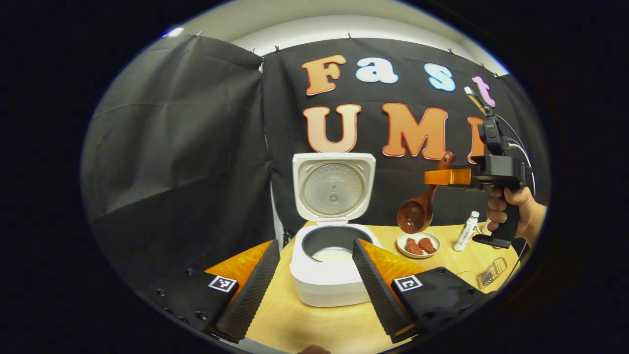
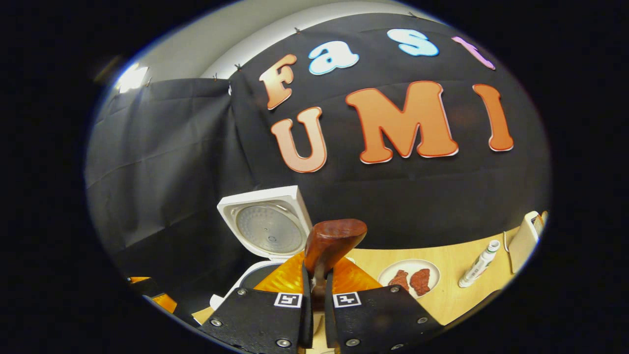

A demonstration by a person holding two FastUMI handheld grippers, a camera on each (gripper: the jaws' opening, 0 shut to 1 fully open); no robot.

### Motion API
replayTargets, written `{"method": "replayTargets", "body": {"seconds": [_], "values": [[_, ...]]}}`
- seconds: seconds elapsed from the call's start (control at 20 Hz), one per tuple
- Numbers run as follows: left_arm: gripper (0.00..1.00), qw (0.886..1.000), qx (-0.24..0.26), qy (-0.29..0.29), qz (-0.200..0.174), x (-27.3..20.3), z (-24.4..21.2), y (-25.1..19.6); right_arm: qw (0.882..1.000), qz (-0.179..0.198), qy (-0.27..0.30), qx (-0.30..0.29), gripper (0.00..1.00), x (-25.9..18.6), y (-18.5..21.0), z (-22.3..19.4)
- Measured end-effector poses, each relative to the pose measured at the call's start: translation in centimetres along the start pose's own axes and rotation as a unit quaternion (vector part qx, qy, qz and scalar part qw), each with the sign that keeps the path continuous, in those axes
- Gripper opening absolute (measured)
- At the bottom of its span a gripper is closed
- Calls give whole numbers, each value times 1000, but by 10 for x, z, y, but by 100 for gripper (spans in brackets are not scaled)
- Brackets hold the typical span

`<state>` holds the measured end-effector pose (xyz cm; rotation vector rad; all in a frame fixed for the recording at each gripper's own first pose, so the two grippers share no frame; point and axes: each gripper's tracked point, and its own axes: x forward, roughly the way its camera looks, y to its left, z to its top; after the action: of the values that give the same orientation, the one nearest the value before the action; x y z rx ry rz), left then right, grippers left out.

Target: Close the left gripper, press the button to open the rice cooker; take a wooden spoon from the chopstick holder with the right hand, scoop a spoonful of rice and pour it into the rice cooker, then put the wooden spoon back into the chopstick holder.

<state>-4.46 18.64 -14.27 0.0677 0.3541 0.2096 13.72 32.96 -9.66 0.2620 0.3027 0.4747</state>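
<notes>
The white rice cooker [image 1: 324, 285] stands on the wooden table with its lid [image 1: 334, 189] swung up; something pale lies in the bottom of its grey inner pot [image 1: 334, 253]. My left gripper [image 1: 315, 242] is open in front of it, fingers spread to either side of the cooker and touching nothing. To the right and above the table, my right gripper [image 1: 449, 177] is shut on the handle of the wooden spoon [image 1: 416, 214], whose bowl hangs down and looks empty. In the right gripper view the spoon [image 2: 334, 241] sticks up between the fingers of my right gripper [image 2: 314, 280], with the cooker lid [image 2: 268, 226] beyond to the left.
A small plate [image 1: 418, 244] with two red pieces sits right of the cooker, under the spoon. A white bottle [image 1: 466, 231] stands farther right, and a wire rack [image 1: 493, 272] lies near the table's right edge. A hand [image 1: 511, 211] holds the right gripper.
</notes>
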Motion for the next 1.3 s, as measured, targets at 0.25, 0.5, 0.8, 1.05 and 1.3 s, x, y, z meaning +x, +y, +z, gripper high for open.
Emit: {"method": "replayTargets", "body": {"seconds": [0.25, 0.5, 0.8, 1.05, 1.3], "values": [[100, 1000, 8, 1, -27, -8, 6, -54, 998, -53, 8, 27, 9, -55, -79, -14], [100, 998, 11, 5, -54, -15, 10, -100, 993, -108, 19, 52, 9, -104, -152, -32], [100, 998, 14, 4, -63, -25, 16, -132, 980, -182, 37, 78, 9, -158, -236, -58], [100, 998, 9, 20, -56, -32, 10, -149, 965, -226, 51, 125, 9, -194, -292, -81], [100, 999, 9, 13, -38, -44, 17, -161, 957, -243, 65, 143, 9, -218, -321, -107]]}}
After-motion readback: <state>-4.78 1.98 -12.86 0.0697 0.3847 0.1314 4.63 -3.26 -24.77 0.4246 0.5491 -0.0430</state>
